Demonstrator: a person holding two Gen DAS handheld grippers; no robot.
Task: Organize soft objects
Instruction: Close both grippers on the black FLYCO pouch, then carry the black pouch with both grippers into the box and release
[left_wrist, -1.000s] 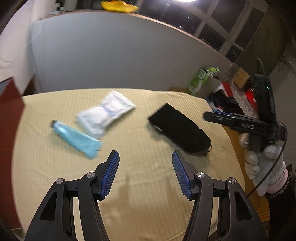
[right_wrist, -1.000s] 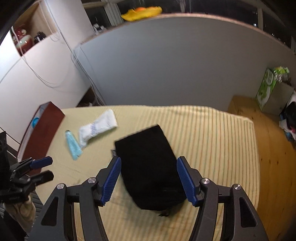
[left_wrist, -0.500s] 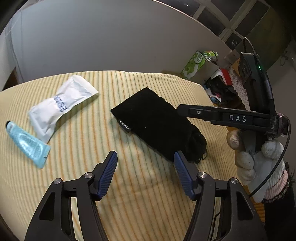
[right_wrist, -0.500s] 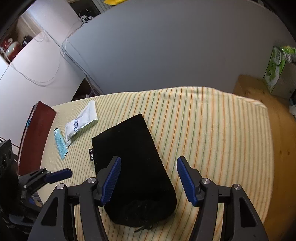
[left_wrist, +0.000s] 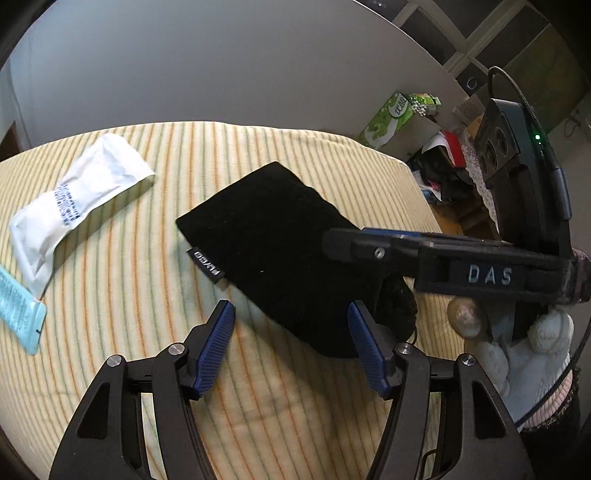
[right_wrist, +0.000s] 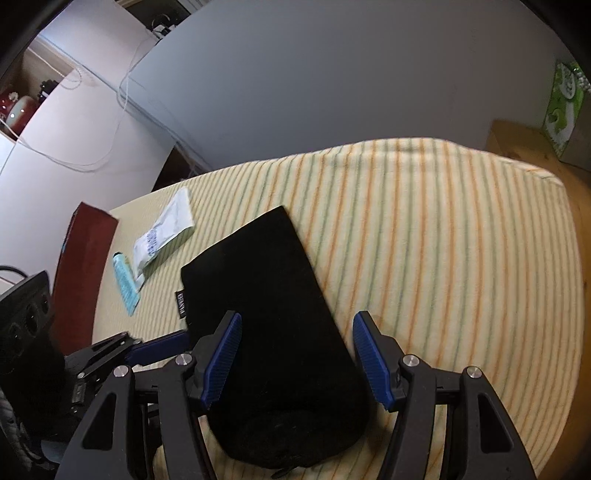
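Note:
A black drawstring pouch (left_wrist: 273, 236) lies on the striped yellow cloth (left_wrist: 110, 280); it also shows in the right wrist view (right_wrist: 266, 295). My left gripper (left_wrist: 291, 325) is open, just above the pouch's near edge. My right gripper (right_wrist: 295, 332) is open and straddles the pouch's gathered end; it reaches in from the right in the left wrist view (left_wrist: 343, 243). A white sachet (left_wrist: 74, 199) and a light blue tube (left_wrist: 18, 310) lie to the left of the pouch, and both show in the right wrist view, the sachet (right_wrist: 162, 232) and the tube (right_wrist: 125, 284).
A grey partition wall (left_wrist: 184, 66) stands behind the table. A green box (left_wrist: 391, 118) and clutter sit on the floor at the right. A dark red board (right_wrist: 81, 266) stands by the table's left edge.
Both grippers have moved in and lowered toward the black pouch; the right one now straddles its gathered end. Both stay open. The objects have not moved.

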